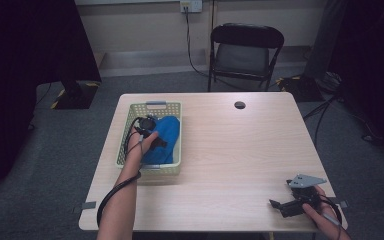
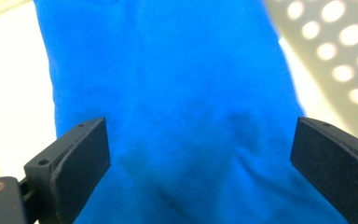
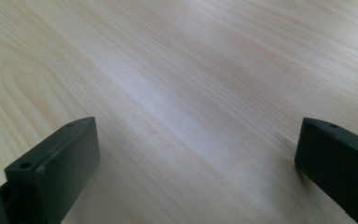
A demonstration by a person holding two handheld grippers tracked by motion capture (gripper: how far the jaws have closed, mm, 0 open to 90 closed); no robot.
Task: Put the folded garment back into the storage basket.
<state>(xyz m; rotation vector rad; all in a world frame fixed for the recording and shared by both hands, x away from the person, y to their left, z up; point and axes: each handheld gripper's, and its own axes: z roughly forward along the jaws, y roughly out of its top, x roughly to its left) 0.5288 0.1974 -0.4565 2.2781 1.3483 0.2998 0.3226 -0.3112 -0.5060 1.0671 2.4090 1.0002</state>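
Left gripper (image 2: 200, 154) inside pale-yellow perforated plastic basket (image 1: 172, 107), far left; jaws spread wide over crumpled blue cloth (image 2: 168, 93), poised to pinch. Right gripper (image 1: 286, 205) parked near right, jaws apart, nothing held.

Black folding chair (image 1: 246, 51); grey carpet (image 1: 55, 150); pale wall (image 1: 145, 25)

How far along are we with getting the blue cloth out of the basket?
Early stage. Done: the left gripper has reached into the pale yellow perforated plastic basket and hangs over the crumpled blue cloth. In hand: jaws wide apart either side of the fabric, not yet closed. Left: grip and lift it out. The right gripper rests open on the light wooden table.
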